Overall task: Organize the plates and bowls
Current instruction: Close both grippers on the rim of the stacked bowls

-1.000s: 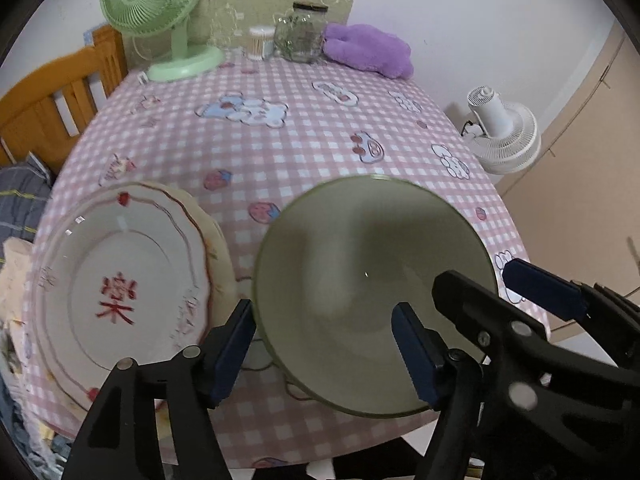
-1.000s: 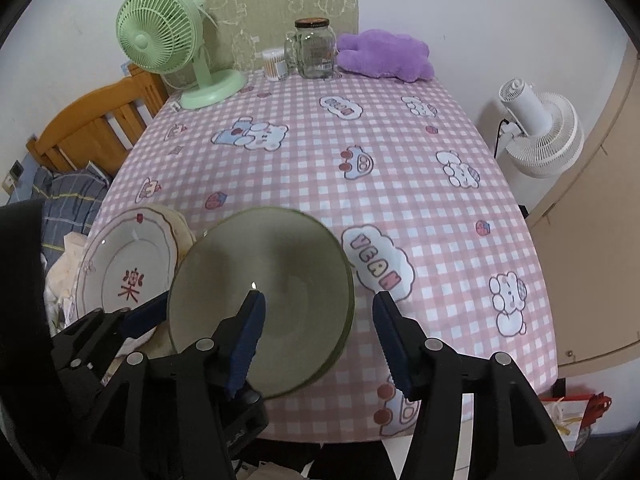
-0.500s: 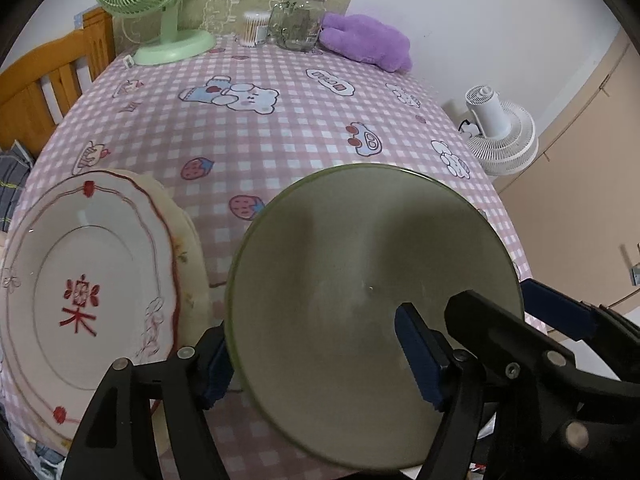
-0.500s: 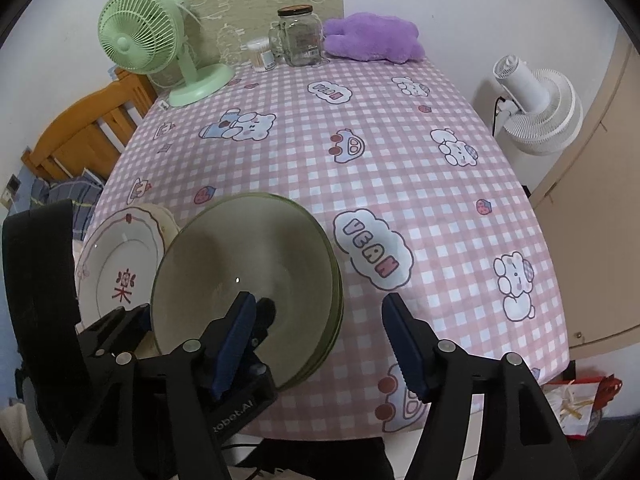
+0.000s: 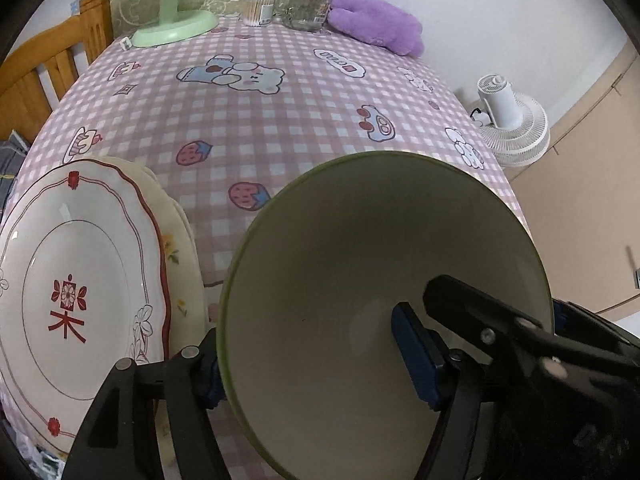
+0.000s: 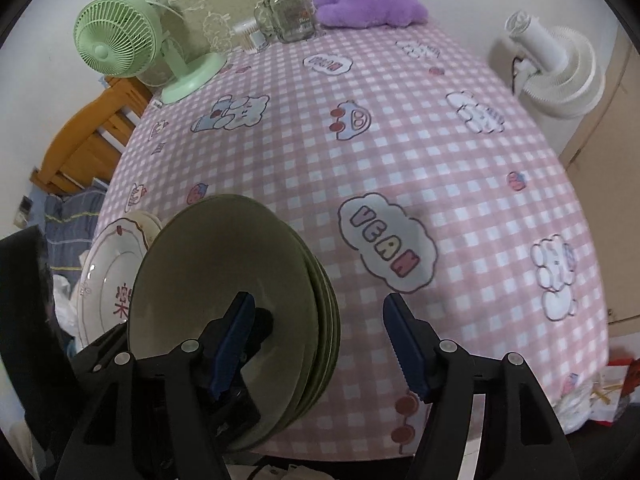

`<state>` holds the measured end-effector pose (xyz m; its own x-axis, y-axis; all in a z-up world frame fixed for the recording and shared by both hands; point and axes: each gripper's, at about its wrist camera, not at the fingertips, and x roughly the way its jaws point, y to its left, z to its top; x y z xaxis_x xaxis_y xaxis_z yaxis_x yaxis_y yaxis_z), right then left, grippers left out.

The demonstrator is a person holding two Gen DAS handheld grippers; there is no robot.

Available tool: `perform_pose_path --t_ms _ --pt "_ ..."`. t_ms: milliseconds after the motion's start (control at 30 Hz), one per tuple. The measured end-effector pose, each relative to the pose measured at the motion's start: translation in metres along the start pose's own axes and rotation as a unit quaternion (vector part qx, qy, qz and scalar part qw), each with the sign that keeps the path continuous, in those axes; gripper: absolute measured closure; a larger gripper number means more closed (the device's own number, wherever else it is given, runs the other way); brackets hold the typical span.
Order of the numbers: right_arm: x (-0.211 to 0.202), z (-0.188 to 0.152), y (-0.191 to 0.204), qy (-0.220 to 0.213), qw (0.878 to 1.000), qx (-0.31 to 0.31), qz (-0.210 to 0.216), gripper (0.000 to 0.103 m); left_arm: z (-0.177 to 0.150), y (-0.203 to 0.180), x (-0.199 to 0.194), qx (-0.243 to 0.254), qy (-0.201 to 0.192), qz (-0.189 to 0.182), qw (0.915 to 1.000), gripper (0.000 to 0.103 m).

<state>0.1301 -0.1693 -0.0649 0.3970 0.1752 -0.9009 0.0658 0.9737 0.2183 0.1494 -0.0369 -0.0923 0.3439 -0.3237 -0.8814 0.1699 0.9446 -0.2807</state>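
Bowls (image 6: 240, 300) of olive green are nearest, nested in one stack at the near left edge of the worktop (image 6: 400, 152); the right wrist view shows several rims one under another. The left tool (image 5: 316, 360) has one blue pad inside the top bowl and the other pad outside its wall, so it straddles the rim, but I cannot tell if the pads really press on it. The right tool (image 6: 320, 344) is spread wide and holds nothing; its left pad stands in front of the bowls and its right pad hovers over the bare cloth.

Just beside the bowls, on their left, the plates (image 5: 80, 280) lie in a second pile: a white plate with red border and red character on top, and a cream flowered plate under it.

In my judgement the sorting is almost done, since bowls are with bowls and plates with plates, and no other dish is seen loose on the cloth. What may remain is to let go the top bowl and perhaps to straighten the piles.

Far behind stand a green fan (image 6: 116, 40), a glass jar (image 6: 288, 12) and a purple plush toy (image 6: 368, 4).
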Motion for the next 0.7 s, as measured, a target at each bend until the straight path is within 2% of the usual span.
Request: perform_pose_path --t_ms 100,200,467,633,700 --pt "0.006 0.003 -0.003 0.006 1.0 0.004 0.015 0.033 0.002 -0.001 -0.001 -0.001 0.002 0.01 0.9999 0.036" --pt "0.015 0.007 -0.007 0.017 0.999 0.004 0.033 0.033 0.004 -0.001 -0.002 0.005 -0.004 0.035 0.9994 0.036" --pt "0.03 0.018 -0.015 0.041 0.997 0.005 0.071 0.035 0.009 -0.005 -0.001 0.003 -0.002 0.037 0.9993 0.038" --pt "0.038 0.021 -0.021 0.057 0.993 -0.012 0.104 0.046 0.008 -0.011 0.0 0.002 -0.009 0.047 0.9988 0.038" --pt "0.038 0.021 -0.022 0.061 0.991 -0.012 0.119 0.055 0.008 -0.012 0.0 0.0 -0.008 0.047 0.9989 0.039"
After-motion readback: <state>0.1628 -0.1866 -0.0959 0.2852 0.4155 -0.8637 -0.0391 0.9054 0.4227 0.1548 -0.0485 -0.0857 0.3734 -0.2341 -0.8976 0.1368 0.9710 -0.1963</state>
